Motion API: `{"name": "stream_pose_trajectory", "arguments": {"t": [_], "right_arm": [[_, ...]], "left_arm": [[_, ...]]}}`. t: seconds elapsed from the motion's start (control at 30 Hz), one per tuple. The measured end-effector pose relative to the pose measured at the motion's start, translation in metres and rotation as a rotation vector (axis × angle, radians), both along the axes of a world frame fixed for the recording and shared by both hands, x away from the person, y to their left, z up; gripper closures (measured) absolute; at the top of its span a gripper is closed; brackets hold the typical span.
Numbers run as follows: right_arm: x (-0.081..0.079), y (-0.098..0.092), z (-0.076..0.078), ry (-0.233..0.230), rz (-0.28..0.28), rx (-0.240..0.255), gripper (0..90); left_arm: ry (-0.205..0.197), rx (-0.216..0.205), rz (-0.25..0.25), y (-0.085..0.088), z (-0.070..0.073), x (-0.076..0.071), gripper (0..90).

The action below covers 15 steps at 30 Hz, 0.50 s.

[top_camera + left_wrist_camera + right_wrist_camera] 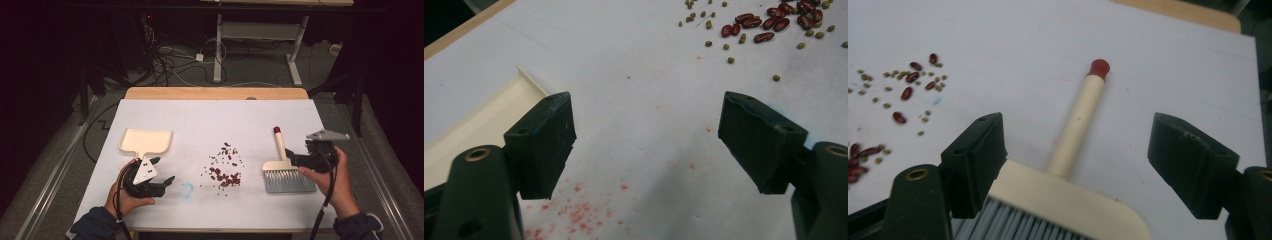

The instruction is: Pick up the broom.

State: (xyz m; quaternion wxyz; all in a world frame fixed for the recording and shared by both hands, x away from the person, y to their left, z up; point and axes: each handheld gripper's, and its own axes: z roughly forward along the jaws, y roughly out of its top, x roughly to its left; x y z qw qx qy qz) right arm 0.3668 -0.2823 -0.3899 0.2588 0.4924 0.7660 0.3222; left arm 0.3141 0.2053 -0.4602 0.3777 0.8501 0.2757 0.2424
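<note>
A cream dustpan (146, 141) lies at the table's left, its rim (474, 125) showing beside my left jaw. Red and green beans (225, 167) are scattered mid-table, also in the left gripper view (769, 25) and the right gripper view (903, 95). On the right lies a brush (285, 170) with grey bristles and a cream, red-tipped handle (1080, 117). My left gripper (164, 171) (649, 130) stands open just right of the dustpan's handle, with bare table between its jaws. My right gripper (292, 159) (1078, 145) is open, its jaws straddling the brush's handle above the head without pressing on it.
The white table cover (215, 120) ends in a wooden edge (215, 93) at the far side. A faint blue smudge (186, 189) marks the cover near my left gripper, and red stains (579, 207) lie under it. Cables and another table's legs (218, 50) are on the floor beyond.
</note>
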Motion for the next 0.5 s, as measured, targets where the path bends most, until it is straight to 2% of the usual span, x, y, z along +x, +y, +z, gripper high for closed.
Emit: {"name": "stream_pose_trajectory", "arguments": {"t": [0.13,0.27,0.33,0.4,0.47,0.5], "right_arm": [[0.036,0.004,0.001,0.051,-0.049,-0.042,24.2],[0.064,0.012,-0.016,0.13,-0.077,-0.068,24.5],[0.074,0.016,-0.027,0.18,-0.069,-0.06,27.1],[0.082,0.019,-0.038,0.229,-0.072,-0.072,28.1],[0.088,0.022,-0.048,0.273,-0.08,-0.109,31.2],[0.089,0.022,-0.052,0.291,-0.084,-0.114,31.3]], "left_arm": [[0.019,-0.001,-0.001,-0.001,-0.002,0.0,22.0],[0.026,0.03,-0.004,0.0,-0.006,0.001,21.6],[0.037,0.027,0.001,0.001,-0.006,0.0,21.5],[0.024,0.036,0.0,0.002,-0.005,-0.001,21.5],[0.033,0.033,0.004,0.002,-0.006,-0.002,21.5],[0.021,0.038,0.003,0.003,-0.005,-0.002,21.5]]}}
